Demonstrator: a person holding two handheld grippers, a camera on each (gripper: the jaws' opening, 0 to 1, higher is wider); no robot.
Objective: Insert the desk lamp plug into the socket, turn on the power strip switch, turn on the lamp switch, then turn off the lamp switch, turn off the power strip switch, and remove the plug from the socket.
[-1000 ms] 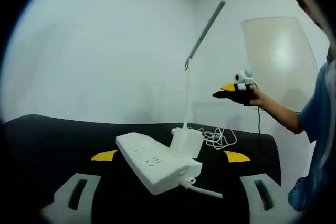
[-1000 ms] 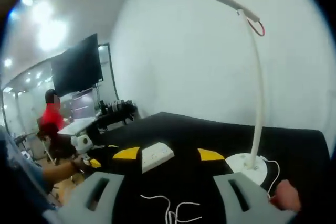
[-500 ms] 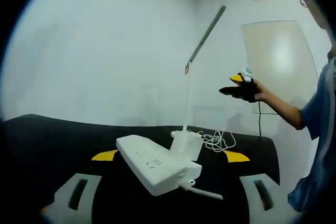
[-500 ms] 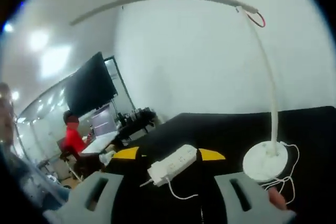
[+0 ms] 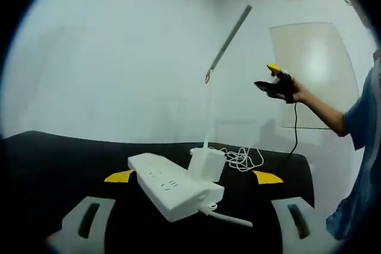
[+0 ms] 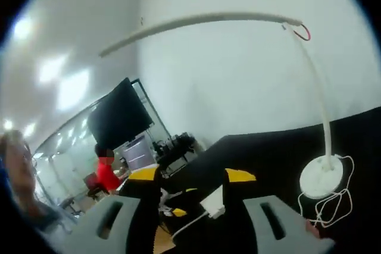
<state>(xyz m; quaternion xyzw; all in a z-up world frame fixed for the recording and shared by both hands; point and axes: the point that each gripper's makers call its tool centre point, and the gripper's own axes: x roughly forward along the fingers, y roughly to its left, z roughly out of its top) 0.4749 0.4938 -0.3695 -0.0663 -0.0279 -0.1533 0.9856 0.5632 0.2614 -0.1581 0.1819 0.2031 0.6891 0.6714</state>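
Observation:
A white power strip [image 5: 174, 190] lies on the black table [image 5: 53, 165], just beyond my open left gripper [image 5: 193, 178], whose yellow-tipped jaws stand wide apart with nothing between them. Behind the strip stands the white desk lamp [image 5: 207, 162], its thin arm slanting up to the right, with its coiled cable [image 5: 241, 159] beside the base. A hand holds my right gripper [image 5: 277, 82] raised in the air, right of the lamp. In the right gripper view, that gripper [image 6: 191, 175] is open and empty, the lamp [image 6: 322, 175] is at the right, and one end of the strip [image 6: 214, 204] shows low down. I cannot make out the plug.
The strip's own cord [image 5: 229, 218] trails toward me. The person's blue sleeve [image 5: 363, 123] fills the right edge. A white wall rises behind the table. Far off are a dark screen [image 6: 119, 120], a cluttered bench and a person in red [image 6: 108, 175].
The hand has lifted the right gripper higher beside the lamp. Its view has tilted, so the table, lamp base and strip sit lower. The left gripper has hardly moved.

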